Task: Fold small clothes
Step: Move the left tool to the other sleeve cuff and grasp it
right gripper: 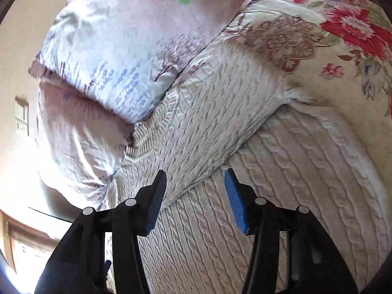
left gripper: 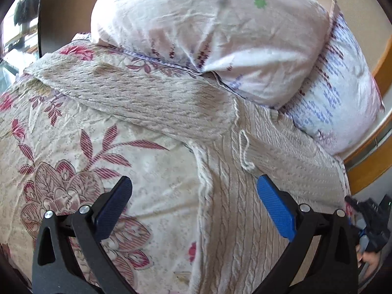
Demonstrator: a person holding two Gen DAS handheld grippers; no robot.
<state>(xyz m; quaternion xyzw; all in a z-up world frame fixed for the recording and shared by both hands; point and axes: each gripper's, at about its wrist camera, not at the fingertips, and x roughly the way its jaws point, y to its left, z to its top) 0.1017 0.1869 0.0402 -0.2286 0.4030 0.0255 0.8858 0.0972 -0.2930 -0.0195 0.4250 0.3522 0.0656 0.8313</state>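
Left wrist view: both left tongs [left gripper: 194,197] and right tongs [right gripper: 196,191] hover released over the knit sweater [left gripper: 227,220].

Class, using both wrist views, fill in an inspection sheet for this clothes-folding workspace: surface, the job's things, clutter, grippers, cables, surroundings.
Surface: floral bedspread, wrinkled, covering a bed.
Job's things: cream cable-knit sweater lying on the bedspread, one sleeve stretched out, another part folded over the body; a loose yarn loop on it.
Clutter: two pale patterned pillows, stacked, touching the sweater's top edge.
Grippers: left gripper open, fingers empty above the sweater's edge; right gripper open, nothing between the fingers.
Cables: nothing seen.
Surroundings: wooden bed frame, wall switch plate.
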